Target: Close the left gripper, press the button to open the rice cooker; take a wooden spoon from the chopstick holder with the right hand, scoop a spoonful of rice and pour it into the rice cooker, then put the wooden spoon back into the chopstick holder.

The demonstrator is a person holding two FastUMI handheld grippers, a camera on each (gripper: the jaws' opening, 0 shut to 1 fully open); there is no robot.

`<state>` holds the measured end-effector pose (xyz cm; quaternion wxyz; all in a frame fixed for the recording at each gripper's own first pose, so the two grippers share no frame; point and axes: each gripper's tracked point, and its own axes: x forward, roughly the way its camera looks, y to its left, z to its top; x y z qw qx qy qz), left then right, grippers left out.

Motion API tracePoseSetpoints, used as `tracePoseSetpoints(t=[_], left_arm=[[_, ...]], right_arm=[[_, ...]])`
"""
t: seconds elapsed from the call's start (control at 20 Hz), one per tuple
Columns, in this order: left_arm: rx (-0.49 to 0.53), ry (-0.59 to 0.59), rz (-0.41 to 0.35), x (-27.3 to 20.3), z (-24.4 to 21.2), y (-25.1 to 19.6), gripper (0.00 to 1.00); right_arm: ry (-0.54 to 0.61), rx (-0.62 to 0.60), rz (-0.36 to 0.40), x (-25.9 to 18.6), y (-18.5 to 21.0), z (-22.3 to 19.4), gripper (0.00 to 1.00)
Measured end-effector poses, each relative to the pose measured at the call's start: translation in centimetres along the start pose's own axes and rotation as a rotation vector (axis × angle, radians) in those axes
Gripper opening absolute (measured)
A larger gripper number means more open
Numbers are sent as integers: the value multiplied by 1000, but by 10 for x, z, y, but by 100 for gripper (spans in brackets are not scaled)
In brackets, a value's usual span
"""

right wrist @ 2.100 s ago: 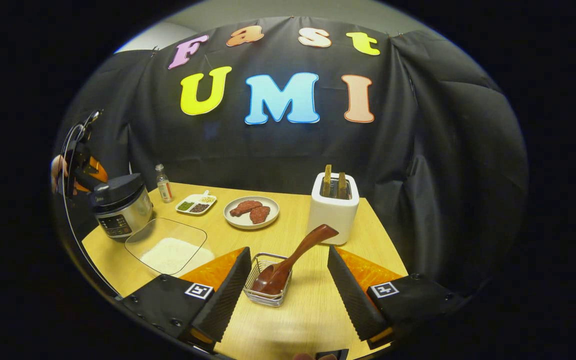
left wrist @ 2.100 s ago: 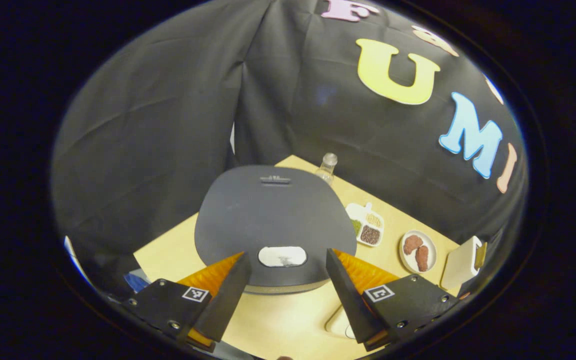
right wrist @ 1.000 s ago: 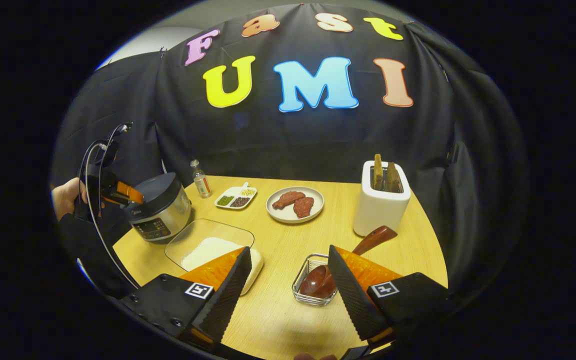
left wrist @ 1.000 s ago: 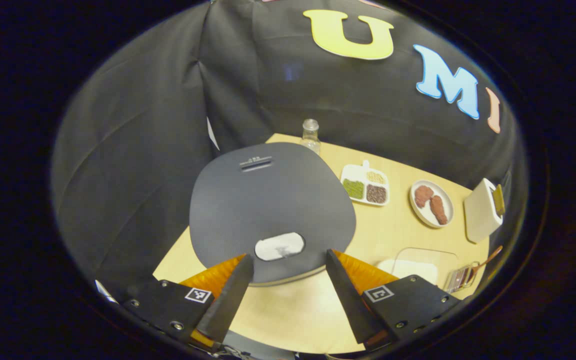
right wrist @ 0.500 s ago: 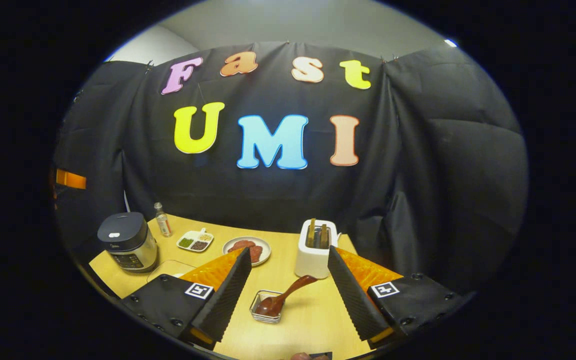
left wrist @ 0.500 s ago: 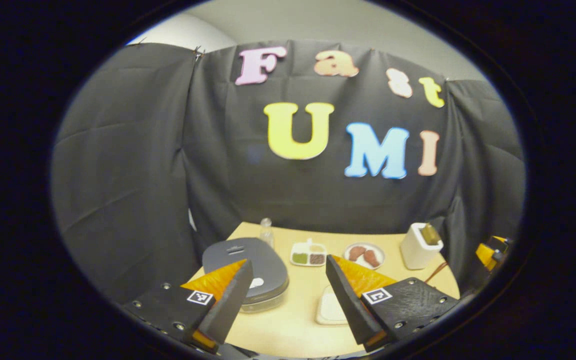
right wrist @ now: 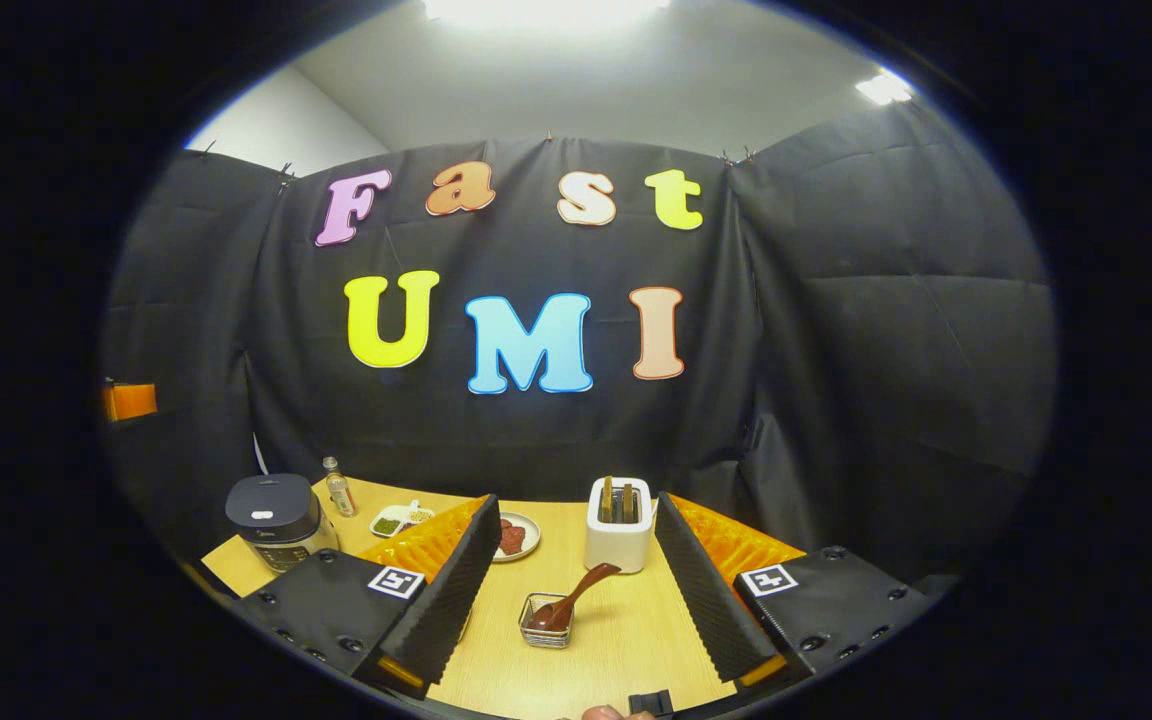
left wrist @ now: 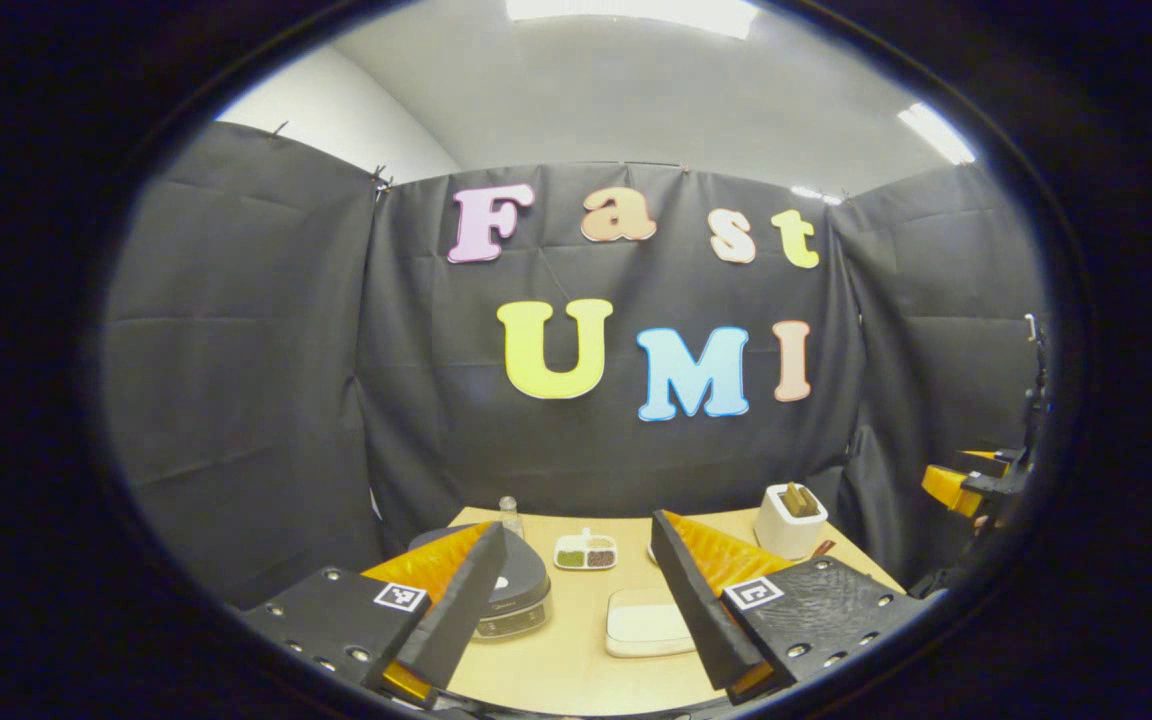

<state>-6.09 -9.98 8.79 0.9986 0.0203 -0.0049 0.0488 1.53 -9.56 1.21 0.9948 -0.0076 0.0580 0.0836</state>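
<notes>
Evidently nothing is begun: both tools, left (left wrist: 568, 600) and right (right wrist: 570, 590), gape empty; next, closing the left to press the dark, lidded rice cooker (right wrist: 273, 507).

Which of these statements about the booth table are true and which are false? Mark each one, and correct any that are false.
1. The dark grey rice cooker has its lid shut. True.
2. The brown wooden spoon lies flat on the light wooden table. False: it stands tilted in the small wire chopstick holder.
3. The right hand-held gripper is clamped on the spoon. False: its jaws stand open and apart from it.
4. The white toaster has slices in its slots. True.
5. The left hand-held gripper is open. True.
6. The round white plate of brown food sits inside the rice cooker. False: it rests on the table, left of the toaster.
</notes>
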Motion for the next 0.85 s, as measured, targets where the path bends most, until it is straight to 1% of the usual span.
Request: tracePoseSetpoints(t=[0.2, 0.25, 0.3, 0.5, 0.55, 0.65, 0.7, 0.85], left_arm=[[-35, -33, 1, -21, -7, 4, 92], [-42, -32, 4, -24, -11, 6, 92], [-47, -30, 8, -26, -13, 8, 92], [-53, -26, 26, -35, -19, 14, 92], [-55, -26, 28, -34, -22, 14, 92], [-62, -28, 30, -34, -24, 12, 92], [-61, -32, 26, -34, -24, 11, 92], [-45, -32, 23, -32, -26, 6, 92]], right_arm=[[-1, 10, -9, -6, -1, -5, 99], [1, 19, -5, -6, 0, -5, 94], [2, 26, -2, -6, 1, -5, 99], [5, 37, 8, -6, 4, -7, 99], [9, 34, 11, -6, 5, -10, 94], [20, 27, 16, -6, 6, -15, 94], [26, 28, 19, -7, 6, -17, 99], [50, 38, 33, -7, 10, -26, 99]])
